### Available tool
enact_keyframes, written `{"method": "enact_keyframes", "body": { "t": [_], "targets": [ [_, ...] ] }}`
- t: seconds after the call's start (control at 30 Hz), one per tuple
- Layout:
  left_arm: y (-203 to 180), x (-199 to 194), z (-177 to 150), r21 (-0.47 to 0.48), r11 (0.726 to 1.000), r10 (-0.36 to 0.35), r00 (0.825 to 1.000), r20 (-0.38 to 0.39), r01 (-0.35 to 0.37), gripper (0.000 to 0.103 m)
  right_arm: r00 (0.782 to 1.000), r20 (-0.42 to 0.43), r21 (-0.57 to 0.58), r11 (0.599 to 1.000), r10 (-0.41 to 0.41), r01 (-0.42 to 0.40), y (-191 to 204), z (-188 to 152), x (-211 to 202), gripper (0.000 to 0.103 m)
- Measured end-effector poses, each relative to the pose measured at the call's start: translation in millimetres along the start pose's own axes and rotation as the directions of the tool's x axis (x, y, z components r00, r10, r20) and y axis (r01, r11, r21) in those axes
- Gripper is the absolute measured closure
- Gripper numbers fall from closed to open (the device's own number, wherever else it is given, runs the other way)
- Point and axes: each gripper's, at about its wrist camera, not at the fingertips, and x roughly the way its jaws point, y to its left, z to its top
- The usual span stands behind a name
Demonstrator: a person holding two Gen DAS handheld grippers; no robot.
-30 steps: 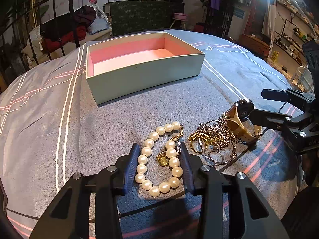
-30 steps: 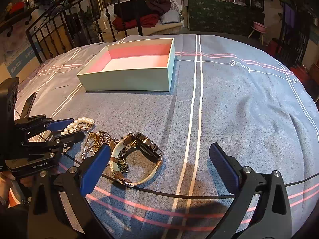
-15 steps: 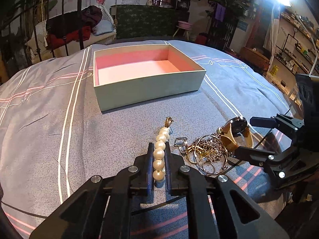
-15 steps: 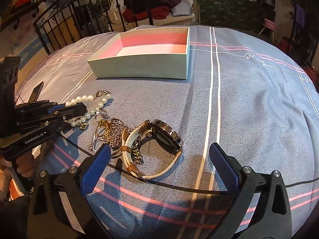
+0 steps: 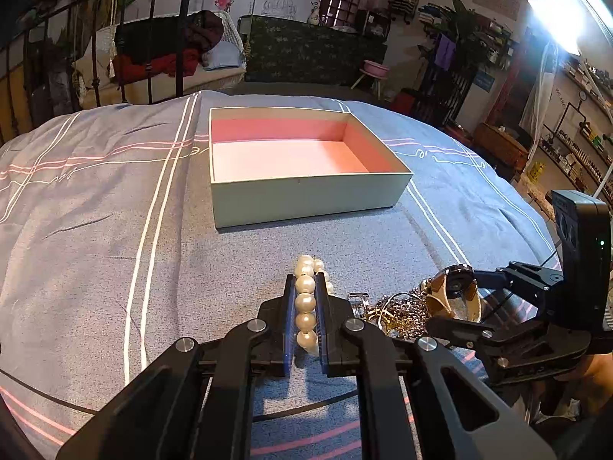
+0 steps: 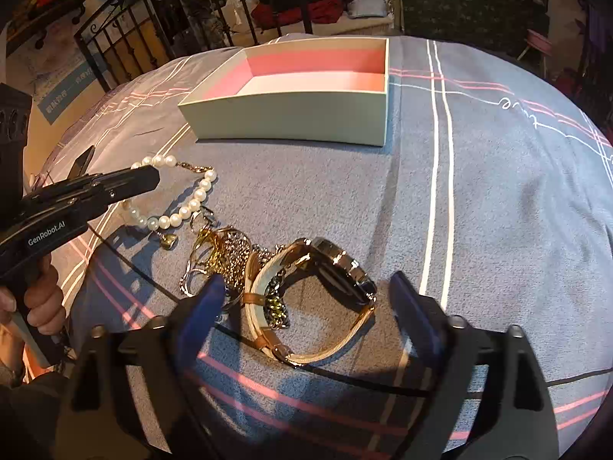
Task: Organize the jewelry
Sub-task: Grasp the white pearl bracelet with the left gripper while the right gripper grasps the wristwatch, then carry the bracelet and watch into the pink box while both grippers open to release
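My left gripper (image 5: pixel 305 287) is shut on a pearl bracelet (image 5: pixel 305 303), with a row of pearls pinched between its pads. In the right wrist view the left gripper (image 6: pixel 149 180) holds one end while the rest of the bracelet (image 6: pixel 191 203) trails down to the cover. A gold-cased watch (image 6: pixel 329 268) with a cream strap lies between the fingers of my right gripper (image 6: pixel 306 299). Its jaws are closing, and the pads stand apart from the watch on both sides. The left wrist view shows the right gripper (image 5: pixel 456 303) around the watch (image 5: pixel 456 291).
An empty pale green box (image 5: pixel 306 199) with a pink lining sits farther back on the grey striped bed cover (image 5: pixel 95 230). A tangle of gold chains and rings (image 6: pixel 222 257) lies just left of the watch. A hand (image 6: pixel 42 299) holds the left gripper's handle.
The left gripper has shut on the pearl bracelet, squeezing it into a line, and raised it a little. The right gripper has come down around the watch and its jaws have narrowed.
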Motion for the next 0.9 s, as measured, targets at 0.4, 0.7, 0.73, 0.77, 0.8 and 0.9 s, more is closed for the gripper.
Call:
{"method": "enact_keyframes", "body": {
  "t": [0.4, 0.7, 0.73, 0.77, 0.8, 0.9],
  "targets": [
    [-12.5, -7.4, 9.2, 0.028, 1.0, -0.015, 0.999, 0.032, 0.014, 0.094, 0.999, 0.035, -0.016, 1.0, 0.005, -0.004, -2.1, -2.3, -11.0, 0.064],
    [-12.1, -10.9, 11.6, 0.018, 1.0, -0.023, 0.999, 0.039, 0.023, 0.094, 0.996, 0.088, 0.036, 0.999, 0.031, -0.034, -12.1, 4.6, -26.3, 0.065],
    [-12.0, -11.6, 12.0, 0.015, 1.0, -0.023, 0.999, 0.042, 0.022, 0.094, 0.995, 0.09, 0.042, 0.999, 0.032, -0.036, -13.3, 6.1, -27.2, 0.065],
    [-11.7, -12.2, 12.9, 0.013, 1.0, -0.021, 0.999, 0.044, 0.02, 0.094, 0.995, 0.092, 0.041, 0.999, 0.027, -0.031, -13.8, 7.0, -27.6, 0.065],
    [-11.6, -12.8, 13.3, 0.012, 1.0, -0.021, 0.999, 0.045, 0.021, 0.094, 0.995, 0.092, 0.036, 0.999, 0.025, -0.028, -13.2, 7.6, -27.6, 0.065],
    [-12.1, -14.4, 13.5, 0.012, 1.0, -0.018, 0.999, 0.049, 0.017, 0.094, 0.995, 0.095, 0.036, 0.999, 0.028, -0.031, -12.1, 8.3, -27.3, 0.065]
  ]
}}
